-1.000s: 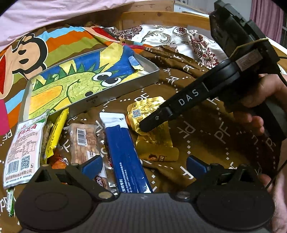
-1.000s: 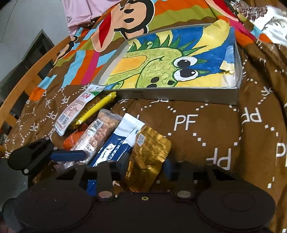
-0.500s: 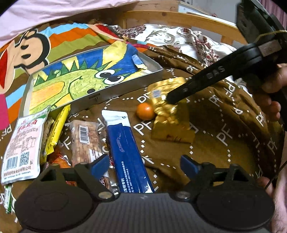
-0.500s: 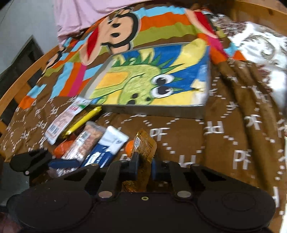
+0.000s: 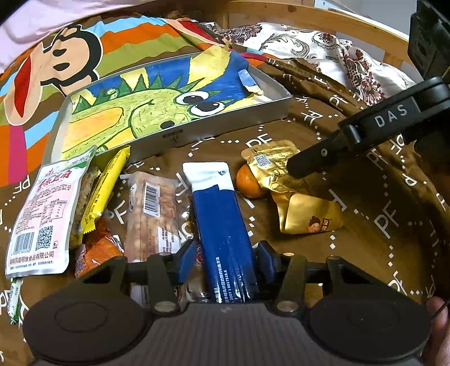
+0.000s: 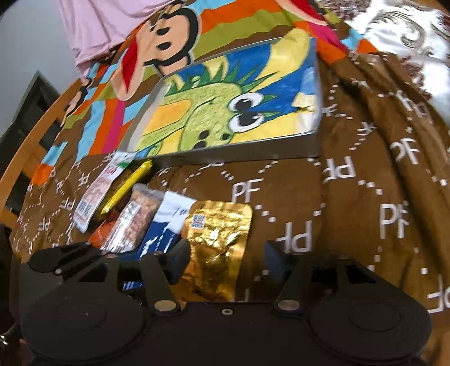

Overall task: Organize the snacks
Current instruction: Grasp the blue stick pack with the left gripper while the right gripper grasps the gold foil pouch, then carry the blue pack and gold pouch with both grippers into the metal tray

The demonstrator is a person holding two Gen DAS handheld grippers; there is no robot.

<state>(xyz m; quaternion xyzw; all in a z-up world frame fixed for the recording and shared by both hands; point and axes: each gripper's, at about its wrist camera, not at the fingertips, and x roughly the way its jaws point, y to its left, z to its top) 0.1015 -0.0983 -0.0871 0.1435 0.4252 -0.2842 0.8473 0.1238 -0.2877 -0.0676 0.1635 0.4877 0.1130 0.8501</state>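
My left gripper (image 5: 225, 259) straddles the lower end of a long blue-and-white packet (image 5: 222, 219) lying on the brown blanket. Its jaws are closing, and a sliver of gap still shows at the left pad. My right gripper (image 6: 226, 259) is opening over a crinkled gold pouch (image 6: 216, 239), which lies loose between its fingers, nearer the left one. In the left wrist view its black finger (image 5: 298, 169) hovers over that gold pouch (image 5: 270, 163), which leans on a small orange (image 5: 247, 183). A second gold pouch (image 5: 309, 216) lies beside it.
A shallow grey tin (image 5: 225, 124) lined with a dinosaur drawing sits behind the snacks. Left of the blue packet lie a clear-wrapped nut bar (image 5: 152, 208), a yellow bar (image 5: 104, 191), a white-pink packet (image 5: 42, 214) and an orange wrapper (image 5: 98, 250). A wooden bed rail (image 5: 309, 14) borders the far side.
The right gripper lifted the gold pouch, uncovering an orange, then spread its jaws and let the pouch drop onto the blanket. The left jaws narrowed from wide around the blue packet.
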